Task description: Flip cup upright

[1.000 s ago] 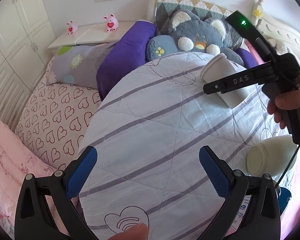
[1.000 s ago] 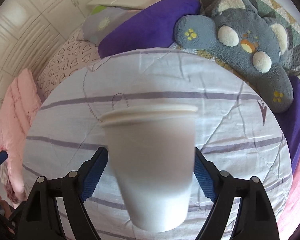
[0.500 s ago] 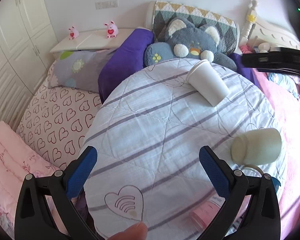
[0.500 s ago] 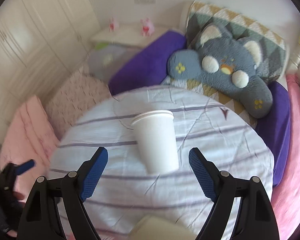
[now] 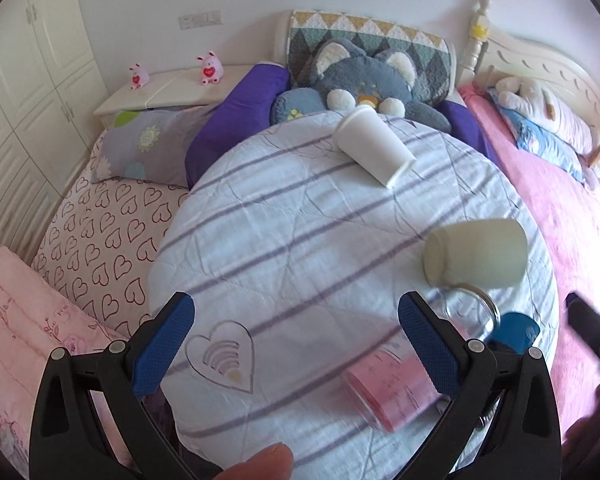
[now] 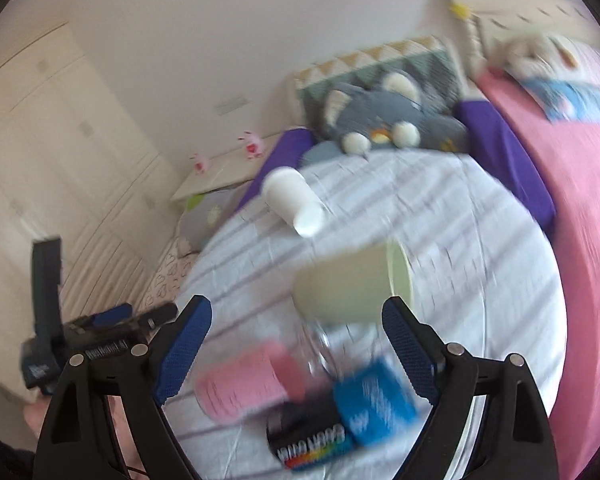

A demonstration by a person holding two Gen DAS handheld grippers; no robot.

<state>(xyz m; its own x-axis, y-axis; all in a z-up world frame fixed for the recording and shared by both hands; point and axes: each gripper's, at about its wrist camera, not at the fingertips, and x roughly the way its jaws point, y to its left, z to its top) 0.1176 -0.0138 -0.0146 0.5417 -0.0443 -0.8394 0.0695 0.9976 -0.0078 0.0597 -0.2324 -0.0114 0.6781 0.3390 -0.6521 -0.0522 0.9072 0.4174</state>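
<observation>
A white paper cup [image 5: 373,147] stands upright, mouth up, at the far side of the round striped table [image 5: 284,240]; it also shows in the right wrist view [image 6: 294,201]. A cream cup [image 5: 476,253] lies on its side at the right of the table, also in the right wrist view [image 6: 352,288]. My left gripper [image 5: 296,336] is open and empty above the table's near edge. My right gripper [image 6: 296,342] is open and empty, just short of the cream cup. The right wrist view is blurred.
A pink cup [image 5: 392,388], a clear glass [image 5: 470,308] and a blue cup [image 5: 514,332] lie near the front right of the table. A black cup [image 6: 308,436] lies by them. Pillows and a grey plush [image 5: 364,80] sit behind the table.
My right gripper let go of the white paper cup, left it on the table, and pulled back toward the near right, now facing the cream cup. The left gripper drew back slightly.
</observation>
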